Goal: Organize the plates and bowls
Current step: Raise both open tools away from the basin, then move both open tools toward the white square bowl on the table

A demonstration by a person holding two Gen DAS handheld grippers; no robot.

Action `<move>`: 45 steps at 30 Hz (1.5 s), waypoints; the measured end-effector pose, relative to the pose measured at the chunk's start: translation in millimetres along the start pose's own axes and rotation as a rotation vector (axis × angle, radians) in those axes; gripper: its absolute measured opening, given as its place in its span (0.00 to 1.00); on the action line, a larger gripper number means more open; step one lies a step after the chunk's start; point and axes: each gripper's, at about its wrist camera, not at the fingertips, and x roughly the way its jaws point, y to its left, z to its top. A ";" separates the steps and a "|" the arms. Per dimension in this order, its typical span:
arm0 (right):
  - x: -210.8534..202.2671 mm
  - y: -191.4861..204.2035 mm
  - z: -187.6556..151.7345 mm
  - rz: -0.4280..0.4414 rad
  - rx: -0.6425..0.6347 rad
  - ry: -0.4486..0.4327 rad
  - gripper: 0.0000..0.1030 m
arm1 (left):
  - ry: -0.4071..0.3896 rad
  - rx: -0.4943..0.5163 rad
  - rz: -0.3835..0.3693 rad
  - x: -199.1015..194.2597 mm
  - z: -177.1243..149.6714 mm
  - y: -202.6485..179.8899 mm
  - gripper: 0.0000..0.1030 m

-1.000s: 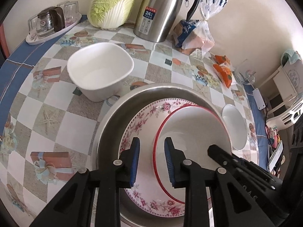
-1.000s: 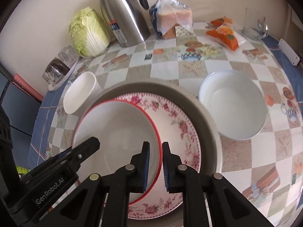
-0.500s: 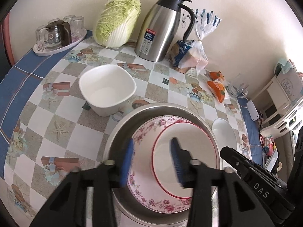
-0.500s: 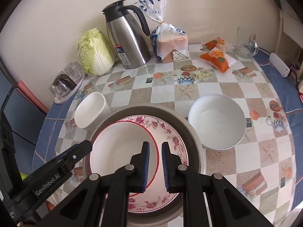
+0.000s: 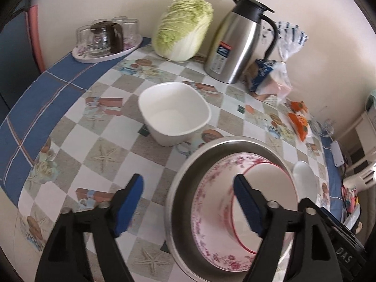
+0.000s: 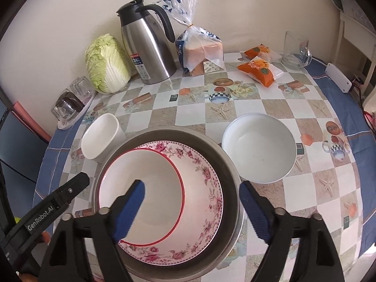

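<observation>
A steel basin [image 6: 225, 164] [image 5: 181, 188] holds a pink-flowered plate [image 6: 206, 181] [image 5: 206, 202] with a red-rimmed white bowl [image 6: 145, 181] [image 5: 265, 188] lying in it. My right gripper [image 6: 191, 209] hangs above the basin, its jaws opening wide with nothing gripped. My left gripper [image 5: 188, 204] straddles the basin's left rim from above, jaws also opening and empty. A square white bowl [image 5: 174, 112] [image 6: 101, 138] stands left of the basin. To the basin's right stands a round white bowl [image 6: 258, 148] [image 5: 305, 178].
Along the wall stand a cabbage [image 5: 183, 28], a steel thermos jug [image 6: 148, 44], a bagged loaf [image 6: 202, 49], orange snack packets [image 6: 258, 65] and a glass jug [image 6: 293, 49]. A tray of upturned glasses [image 5: 105, 40] sits at the far left. White chairs [image 5: 359, 174] stand beyond the table's right edge.
Both grippers have let go of the red-rimmed bowl, opened wide and risen. The bowl now rests in the flowered plate.
</observation>
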 end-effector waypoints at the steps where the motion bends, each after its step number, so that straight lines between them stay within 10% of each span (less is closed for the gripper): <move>1: 0.5 -0.3 0.1 0.002 0.003 0.001 0.87 | -0.007 -0.003 0.015 0.0 -0.2 1.2 0.86; 8: 1.6 0.2 -0.7 0.015 0.008 0.000 1.00 | -0.019 -0.034 0.044 0.5 -0.1 6.8 0.88; 45: 1.0 16.1 -4.0 0.006 -0.016 -0.058 1.00 | -0.041 -0.085 0.155 5.6 34.4 38.7 0.93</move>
